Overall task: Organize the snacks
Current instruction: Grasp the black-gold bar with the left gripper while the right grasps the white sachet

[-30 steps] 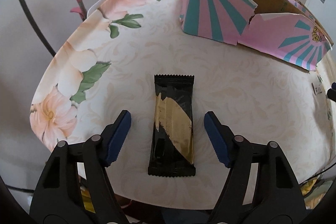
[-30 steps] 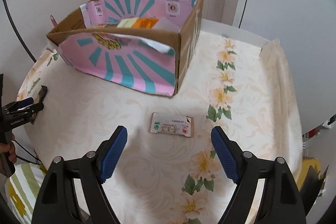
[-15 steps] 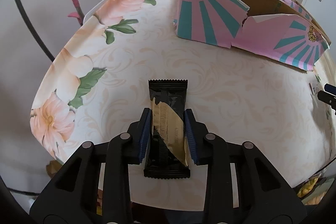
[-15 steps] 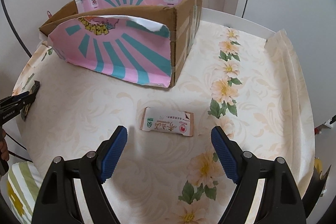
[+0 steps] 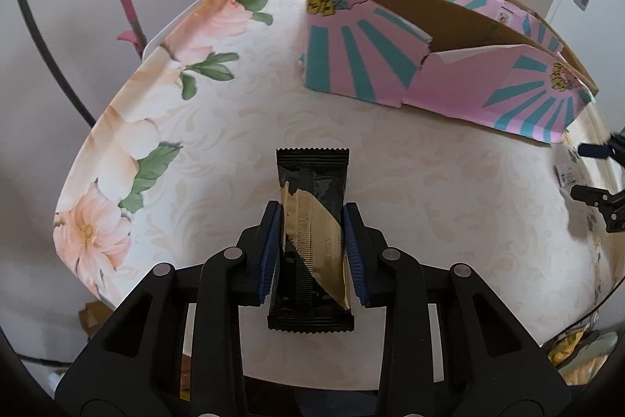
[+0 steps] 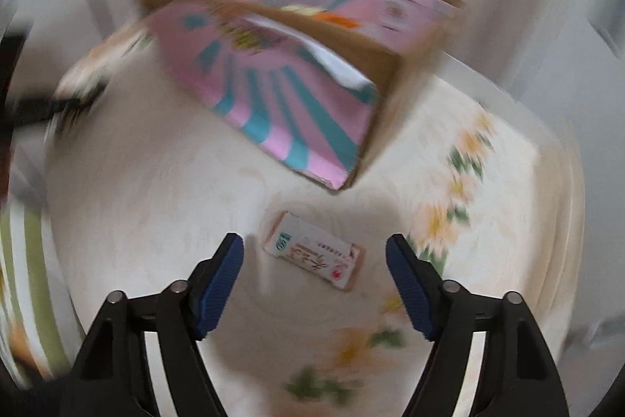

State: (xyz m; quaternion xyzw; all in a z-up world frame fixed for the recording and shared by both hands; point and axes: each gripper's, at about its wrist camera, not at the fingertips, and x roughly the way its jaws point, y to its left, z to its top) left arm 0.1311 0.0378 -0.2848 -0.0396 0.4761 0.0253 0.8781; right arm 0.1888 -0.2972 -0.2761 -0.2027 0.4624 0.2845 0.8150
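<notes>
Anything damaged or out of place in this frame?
Yes: the pink and teal box has a front wall torn jaggedly down from its top edge near the middle. Otherwise the black and gold bar sits straight in the left tool.

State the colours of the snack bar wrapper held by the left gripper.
Black with a gold diagonal band; clearest in left wrist view.

Each gripper (image 5: 311,253) (image 6: 314,284) had black plastic arms, silver rivet pins and ribbed blue finger pads (image 5: 269,256).
</notes>
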